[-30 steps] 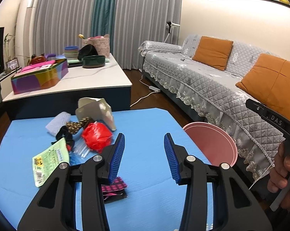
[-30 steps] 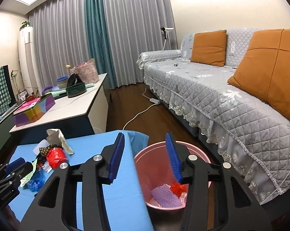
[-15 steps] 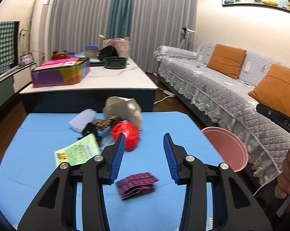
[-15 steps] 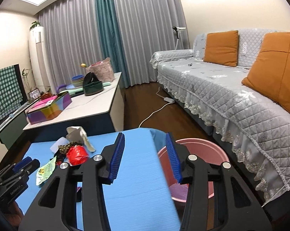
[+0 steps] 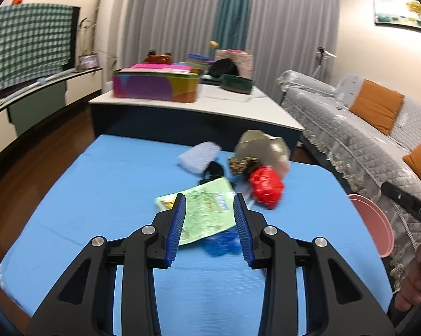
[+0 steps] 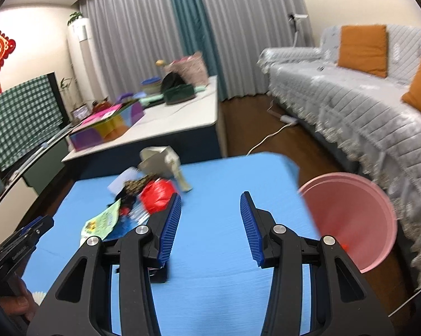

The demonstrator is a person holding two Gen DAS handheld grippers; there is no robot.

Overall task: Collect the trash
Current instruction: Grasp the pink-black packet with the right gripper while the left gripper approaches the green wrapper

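Above the green wrapper (image 5: 207,212), the left hand-held gripper (image 5: 209,200) narrows, empty.

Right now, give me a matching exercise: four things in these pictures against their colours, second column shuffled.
Things:
1. crumpled wrapper
2. bucket
3. flat packet
4. table cover

Colours:
A. blue
B. light green
C. red
D. pink

Pairs: 1-C, 2-D, 3-B, 4-A

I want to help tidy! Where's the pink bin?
The pink bin stands off the blue table's right edge, beside the grey sofa, at right in both views.
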